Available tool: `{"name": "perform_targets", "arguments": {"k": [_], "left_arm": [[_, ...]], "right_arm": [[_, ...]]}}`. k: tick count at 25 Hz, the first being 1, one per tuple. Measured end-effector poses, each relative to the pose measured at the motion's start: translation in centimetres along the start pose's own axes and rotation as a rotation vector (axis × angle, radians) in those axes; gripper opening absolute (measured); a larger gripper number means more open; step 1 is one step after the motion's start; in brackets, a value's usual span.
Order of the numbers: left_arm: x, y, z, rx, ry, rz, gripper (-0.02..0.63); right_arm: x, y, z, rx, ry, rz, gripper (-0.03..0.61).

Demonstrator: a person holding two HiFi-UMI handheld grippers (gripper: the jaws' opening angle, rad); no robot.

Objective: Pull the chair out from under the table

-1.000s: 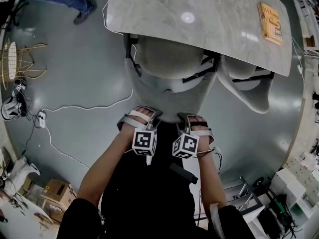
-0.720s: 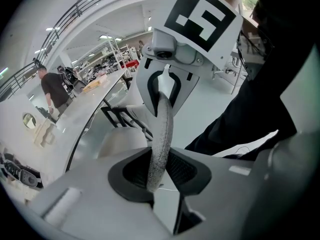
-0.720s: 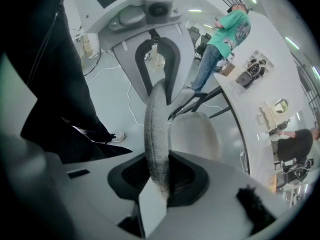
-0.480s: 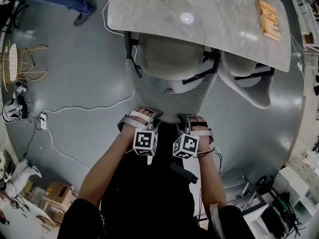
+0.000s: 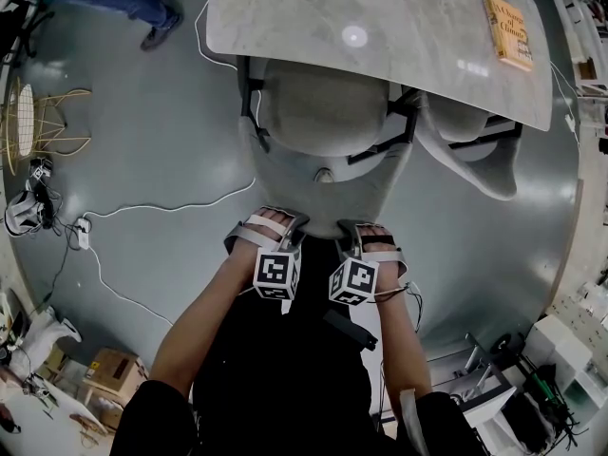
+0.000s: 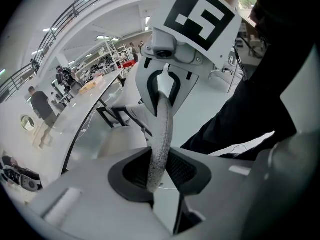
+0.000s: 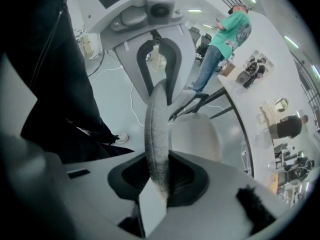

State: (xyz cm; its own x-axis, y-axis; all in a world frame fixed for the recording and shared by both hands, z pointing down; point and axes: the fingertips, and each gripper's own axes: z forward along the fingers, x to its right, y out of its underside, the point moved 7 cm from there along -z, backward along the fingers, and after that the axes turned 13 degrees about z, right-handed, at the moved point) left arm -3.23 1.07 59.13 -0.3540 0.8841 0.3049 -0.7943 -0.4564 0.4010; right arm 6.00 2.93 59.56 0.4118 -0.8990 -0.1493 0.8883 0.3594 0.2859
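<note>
Grey chair (image 5: 318, 112) backrest rim pinched by left gripper (image 5: 283, 222) and right gripper (image 5: 350, 228), side by side; seat ahead, partly under table (image 5: 304, 17); pull runs toward person.

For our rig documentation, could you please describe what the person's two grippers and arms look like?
The left gripper and right gripper are pale grey plastic shells strapped over the hands, each carrying a white cube printed with black square markers. Their fingers are lined with dark ribbed pads. A thin cable loops beside the right one. The person wears a black top, forearms uncovered.
</note>
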Motion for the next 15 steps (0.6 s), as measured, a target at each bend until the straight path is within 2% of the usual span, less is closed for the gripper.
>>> {"name": "perform_targets", "arguments": {"k": [12, 15], "left_arm": [[1.12, 0.71, -0.17, 0.014, 0.006, 0.014, 0.089], [0.71, 0.82, -0.03, 0.012, -0.016, 0.030, 0.089]], "right_arm": [[-0.85, -0.62, 0.19, 0.006, 0.007, -0.004, 0.084], [-0.69, -0.43, 0.38, 0.011, 0.009, -0.005, 0.084]]}}
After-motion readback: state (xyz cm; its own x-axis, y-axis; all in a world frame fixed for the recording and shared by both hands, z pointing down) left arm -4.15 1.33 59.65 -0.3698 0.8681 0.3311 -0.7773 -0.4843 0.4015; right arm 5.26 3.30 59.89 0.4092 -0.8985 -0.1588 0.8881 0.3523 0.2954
